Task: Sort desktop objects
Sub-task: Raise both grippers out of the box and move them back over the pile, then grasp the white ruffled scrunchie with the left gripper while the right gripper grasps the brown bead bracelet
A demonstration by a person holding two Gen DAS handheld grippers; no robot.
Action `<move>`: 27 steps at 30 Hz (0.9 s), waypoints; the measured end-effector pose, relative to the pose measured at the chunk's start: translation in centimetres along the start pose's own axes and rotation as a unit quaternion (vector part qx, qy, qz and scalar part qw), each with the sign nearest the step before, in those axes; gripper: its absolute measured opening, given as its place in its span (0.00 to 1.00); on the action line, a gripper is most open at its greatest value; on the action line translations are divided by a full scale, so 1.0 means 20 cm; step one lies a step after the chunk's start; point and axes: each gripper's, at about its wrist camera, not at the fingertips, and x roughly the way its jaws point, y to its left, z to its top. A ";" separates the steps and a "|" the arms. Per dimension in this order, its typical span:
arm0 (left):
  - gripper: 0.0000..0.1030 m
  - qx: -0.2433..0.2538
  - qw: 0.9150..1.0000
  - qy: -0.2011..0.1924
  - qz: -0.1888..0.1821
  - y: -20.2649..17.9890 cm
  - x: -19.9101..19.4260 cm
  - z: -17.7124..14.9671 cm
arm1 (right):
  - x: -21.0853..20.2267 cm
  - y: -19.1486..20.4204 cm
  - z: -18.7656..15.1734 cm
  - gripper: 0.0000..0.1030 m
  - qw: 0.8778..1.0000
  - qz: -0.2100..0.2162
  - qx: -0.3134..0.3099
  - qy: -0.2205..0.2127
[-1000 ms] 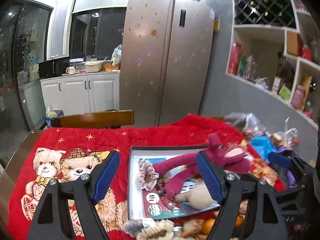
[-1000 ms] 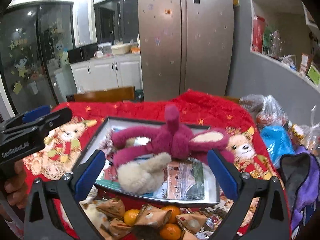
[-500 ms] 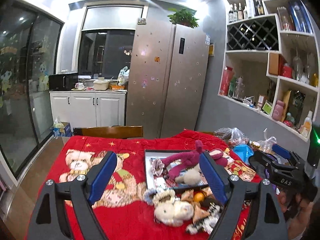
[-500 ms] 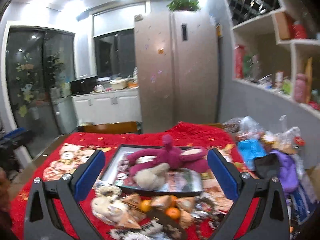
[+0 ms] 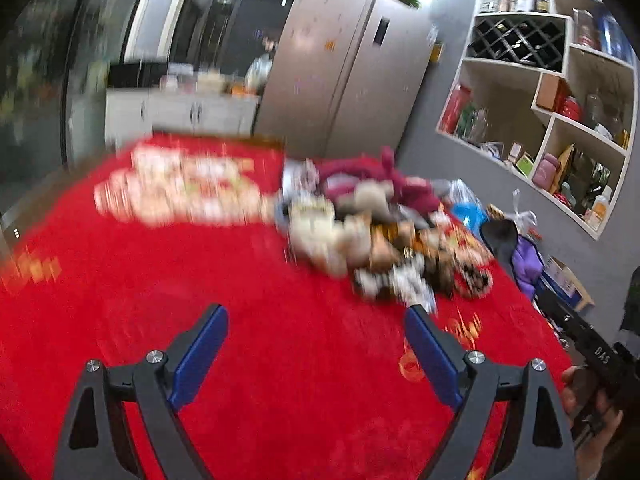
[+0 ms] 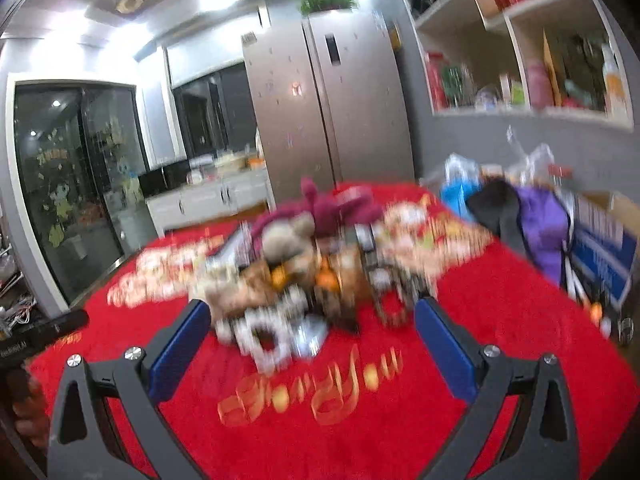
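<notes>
A blurred heap of small objects [image 5: 380,240] lies on the red tablecloth [image 5: 200,280], with a magenta plush toy [image 5: 372,176] on a tray behind it. The heap [image 6: 312,276] and the plush [image 6: 324,208] also show in the right wrist view. My left gripper [image 5: 316,344] is open and empty, well short of the heap. My right gripper [image 6: 312,344] is open and empty, just short of a white ring-shaped item [image 6: 264,336]. The right tool's body [image 5: 592,356] shows at the lower right in the left view.
A purple and black bag [image 6: 536,220] and a blue bag [image 6: 456,196] lie at the table's right side. A steel fridge [image 5: 348,76] and wall shelves [image 5: 560,92] stand behind. Gold lettering [image 6: 312,392] marks the cloth near me.
Both grippers have pulled back from the tray toward the near side of the table. The heap now sits farther ahead. Both stay open; the views are motion-blurred.
</notes>
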 end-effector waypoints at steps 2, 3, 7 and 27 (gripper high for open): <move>0.89 -0.006 1.000 0.000 -0.003 0.01 0.01 -0.05 | -0.01 -0.01 -0.04 1.00 1.000 -0.008 -0.012 0.005; 0.89 -0.006 1.000 0.000 0.004 0.00 0.01 -0.05 | -0.01 -0.01 -0.04 1.00 1.000 -0.016 -0.017 0.003; 0.89 0.008 1.000 0.001 0.027 0.00 0.04 -0.04 | 0.03 0.01 -0.02 1.00 0.999 -0.016 -0.031 0.013; 0.89 0.067 0.996 0.050 -0.016 -0.34 0.40 0.15 | 0.32 -0.17 0.11 1.00 0.998 0.018 -0.028 0.055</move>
